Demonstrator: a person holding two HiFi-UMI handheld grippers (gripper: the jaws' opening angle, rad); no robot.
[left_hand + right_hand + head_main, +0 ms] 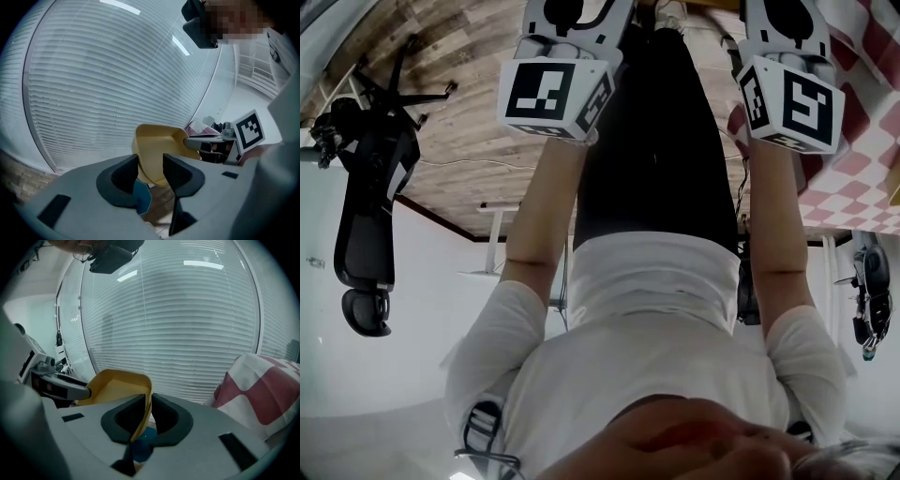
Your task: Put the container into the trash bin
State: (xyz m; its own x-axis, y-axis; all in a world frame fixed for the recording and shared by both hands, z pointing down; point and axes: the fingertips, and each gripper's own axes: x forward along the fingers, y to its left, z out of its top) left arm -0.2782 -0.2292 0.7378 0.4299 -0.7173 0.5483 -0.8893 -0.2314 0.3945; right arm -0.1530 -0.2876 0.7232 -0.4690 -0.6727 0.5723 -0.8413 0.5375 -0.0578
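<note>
Window blinds (187, 324) fill the background of both gripper views, with plank floor (469, 141) below. Nothing carries the task's thing. Container (157, 150) is up in the air, held between both tongs: yellow, open-topped, thin-walled tray shape, looks empty.

Right tongs (148, 404) are nearly together, pinching one thin side wall at the rim. Left tongs (150, 160) stand wide but sit on the opposite end, with a rounded corner filling the gap pad to pad. That reads as clamped; how hard, we can't say.

Handling, our read:
- Light, so weight is no issue.
- Walls look flexible and will bow or crease if we squeeze, or if the two hands pull apart or twist against each other.
- Surface is smooth, so a thin rim pinch could slip.
- Best hold is the one we have: rim wall on two opposite sides, hands moving together. A single side pinch would probably let it swing.

Around:
- Blue object (145, 438) on the floor straight under the container, seen through the gap. Could be our target, but too little shows to confirm.
- Red-and-white checked cloth (267, 390) hangs just to our right and is the closest thing to snag.
- Office chair (366, 187) is well apart on the left.
- Our own legs (656, 141) are close behind.
- Head view doesn't show the container.
</note>
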